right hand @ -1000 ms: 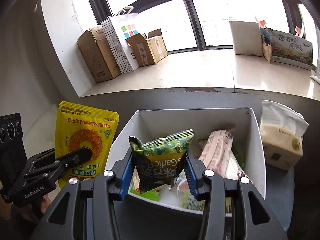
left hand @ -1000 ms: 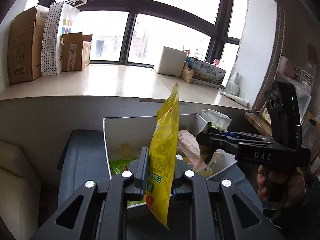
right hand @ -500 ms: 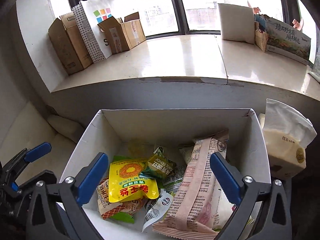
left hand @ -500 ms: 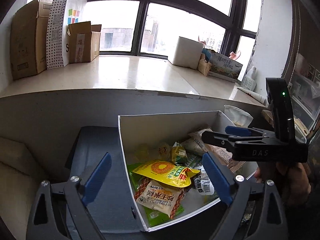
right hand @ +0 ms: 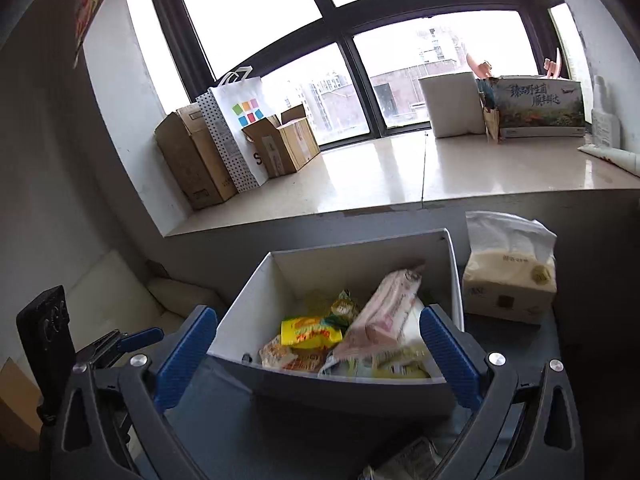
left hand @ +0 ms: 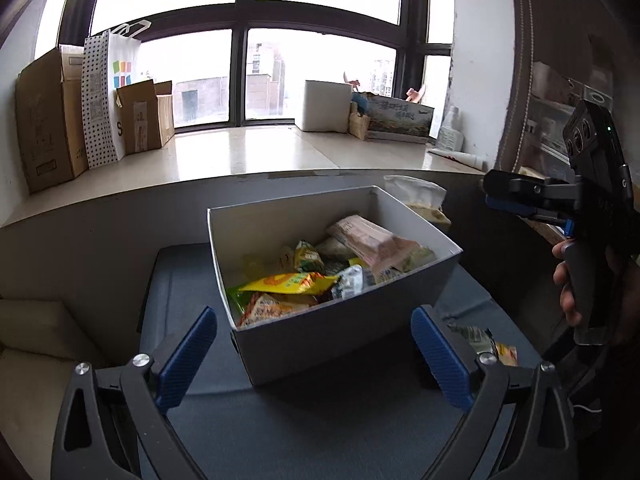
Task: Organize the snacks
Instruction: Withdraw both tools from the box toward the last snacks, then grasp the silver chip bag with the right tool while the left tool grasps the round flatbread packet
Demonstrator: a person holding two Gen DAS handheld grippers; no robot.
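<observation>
Left gripper (left hand: pixel 314 346) spread wide, blue-padded fingers (left hand: pixel 188 356) apart and holding nothing; straight ahead, just beyond the fingertips, open white cardboard box (left hand: pixel 420 292) on dark grey padded surface (left hand: pixel 320 432); inside, flat yellow snack packet (left hand: pixel 290 282) nearest, long pink wrapped packet (left hand: pixel 368 240) farther back and to the right; small loose snack packet (left hand: pixel 486 344) on the surface just outside the right fingertip. Right gripper (right hand: pixel 316 350) likewise spread wide and empty, fingers flanking the box's near wall without touching; beige tissue pack (right hand: pixel 508 284) ahead to the right, beside the box; brown cardboard cartons (right hand: pixel 192 160) far ahead to the left on the pale windowsill (right hand: pixel 380 176).
</observation>
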